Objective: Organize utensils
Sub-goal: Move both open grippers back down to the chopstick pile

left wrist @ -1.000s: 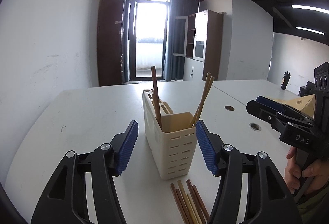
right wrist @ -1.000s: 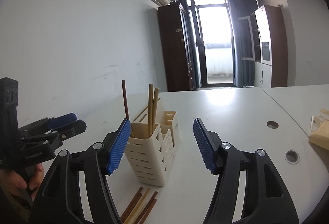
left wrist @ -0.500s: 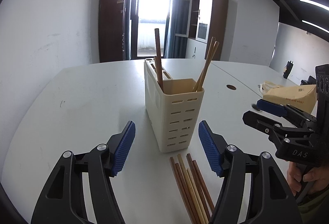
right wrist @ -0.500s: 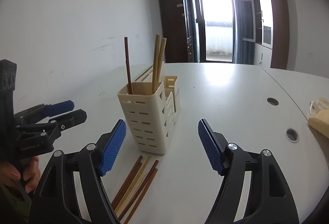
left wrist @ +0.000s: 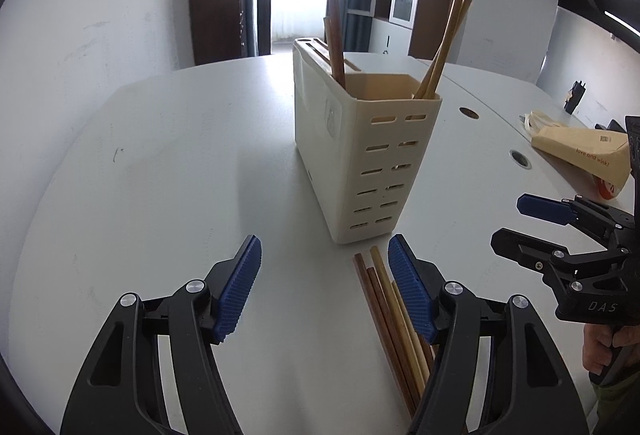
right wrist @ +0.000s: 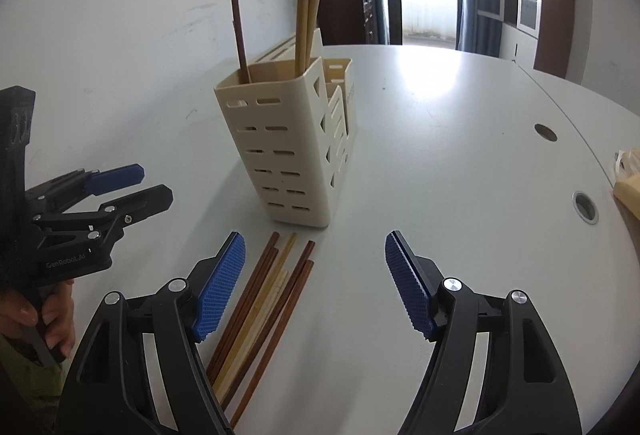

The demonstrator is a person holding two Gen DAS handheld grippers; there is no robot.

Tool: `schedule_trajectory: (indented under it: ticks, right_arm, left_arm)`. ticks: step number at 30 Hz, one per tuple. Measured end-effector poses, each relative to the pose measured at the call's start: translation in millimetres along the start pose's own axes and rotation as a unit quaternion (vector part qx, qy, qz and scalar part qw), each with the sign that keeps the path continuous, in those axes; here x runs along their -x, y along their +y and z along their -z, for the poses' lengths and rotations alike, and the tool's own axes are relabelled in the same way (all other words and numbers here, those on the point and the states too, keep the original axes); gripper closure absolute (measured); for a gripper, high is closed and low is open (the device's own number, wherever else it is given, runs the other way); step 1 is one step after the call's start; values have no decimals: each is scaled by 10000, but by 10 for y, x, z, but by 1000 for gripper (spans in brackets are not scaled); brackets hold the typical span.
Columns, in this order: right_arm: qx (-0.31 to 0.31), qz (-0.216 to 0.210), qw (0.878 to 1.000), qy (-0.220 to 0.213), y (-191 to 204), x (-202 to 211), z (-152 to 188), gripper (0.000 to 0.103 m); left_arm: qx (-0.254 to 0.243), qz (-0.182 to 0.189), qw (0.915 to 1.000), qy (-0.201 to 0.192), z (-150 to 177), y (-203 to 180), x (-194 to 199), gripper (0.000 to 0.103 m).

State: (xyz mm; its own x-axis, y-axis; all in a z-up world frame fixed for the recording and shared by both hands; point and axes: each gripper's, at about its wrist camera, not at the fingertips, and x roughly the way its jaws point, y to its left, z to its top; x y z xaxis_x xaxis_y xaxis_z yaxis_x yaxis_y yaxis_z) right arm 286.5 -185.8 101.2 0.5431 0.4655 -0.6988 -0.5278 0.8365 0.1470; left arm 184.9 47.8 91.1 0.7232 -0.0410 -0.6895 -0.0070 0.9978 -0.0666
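A cream slotted utensil holder (left wrist: 360,151) (right wrist: 288,151) stands on the white table. A dark brown chopstick (left wrist: 335,35) (right wrist: 239,31) and two light wooden chopsticks (left wrist: 442,47) (right wrist: 308,7) stand in it. Several loose chopsticks (left wrist: 390,319) (right wrist: 260,299), dark and light, lie on the table in front of the holder. My left gripper (left wrist: 325,287) (right wrist: 132,187) is open and empty, with the loose chopsticks by its right finger. My right gripper (right wrist: 314,283) (left wrist: 516,219) is open and empty, with the loose chopsticks by its left finger.
A tan paper bag (left wrist: 580,151) (right wrist: 628,191) lies at the table's right side. Cable holes (left wrist: 520,158) (right wrist: 584,205) are set in the table (left wrist: 160,171) (right wrist: 460,139). A white wall runs along the left, with a door, window and cabinets at the back.
Both grippers have tilted down and moved closer to the table. The holder and the loose chopsticks now show larger and nearer. Both stay open.
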Motion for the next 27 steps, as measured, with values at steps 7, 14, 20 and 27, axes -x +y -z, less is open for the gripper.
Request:
schedule_trajectory:
  ticks: [7,14,20,27]
  right_arm:
    - [-33,-54,9991,422,16,-145,48,31]
    - [54,-106,9968,787,55,-305,125,31]
    - [-71,-81,9941,1081,19,-462,191,31]
    - [-135,-87,9916,1281,-3,-637,247,31]
  left_arm:
    - [198,235,9986,421,-10,74,-212,37]
    - [169,167,9967,777,-38,-16,-500,38]
    - [240,258,9915,1250,-48,-85,-782,39]
    - [230,259,9885,1470,-11,-144,-1002,42]
